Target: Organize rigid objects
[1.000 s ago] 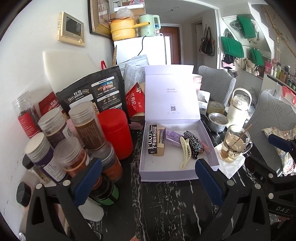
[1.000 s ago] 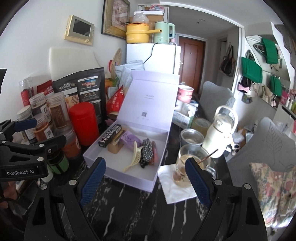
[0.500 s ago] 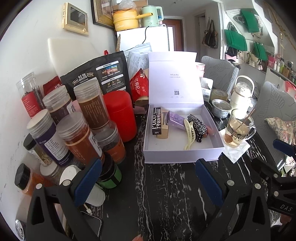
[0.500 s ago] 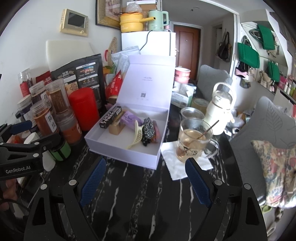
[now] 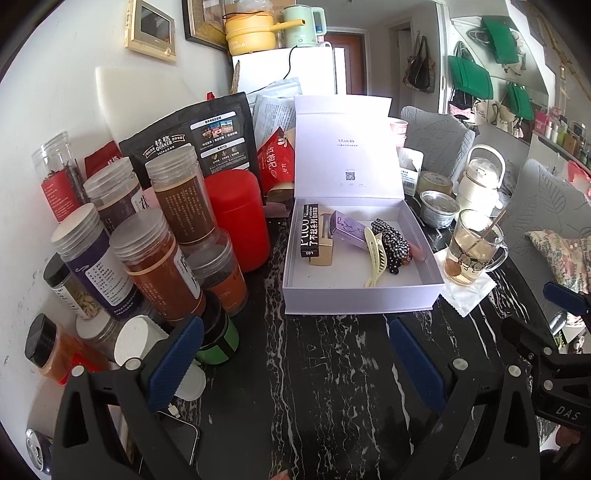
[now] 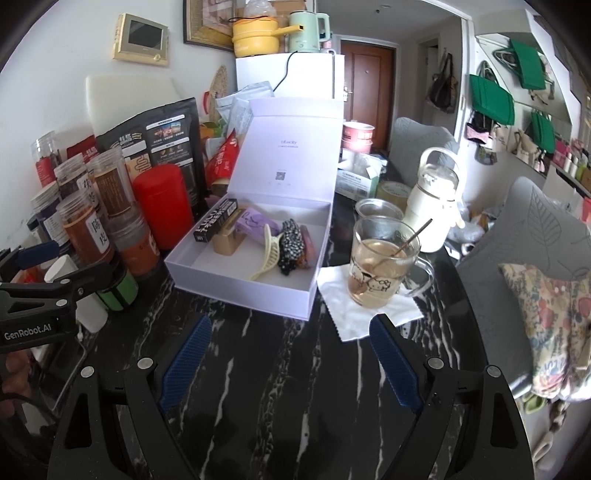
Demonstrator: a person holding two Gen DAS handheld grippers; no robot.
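We see a white wall at the upper left of the frame, with a small screen and a framed picture on it. A white fridge stands in the upper middle. Next to it is a brown door. Green bags hang at the upper right. Grey chairs sit on the right. The black table has white streaks. Daylight fills the room.

We see a black marble-patterned table. On it sits an open lavender box, our landmark. Left of the box crowd a red canister and spice jars. Right of it, a white napkin carries a glass mug.
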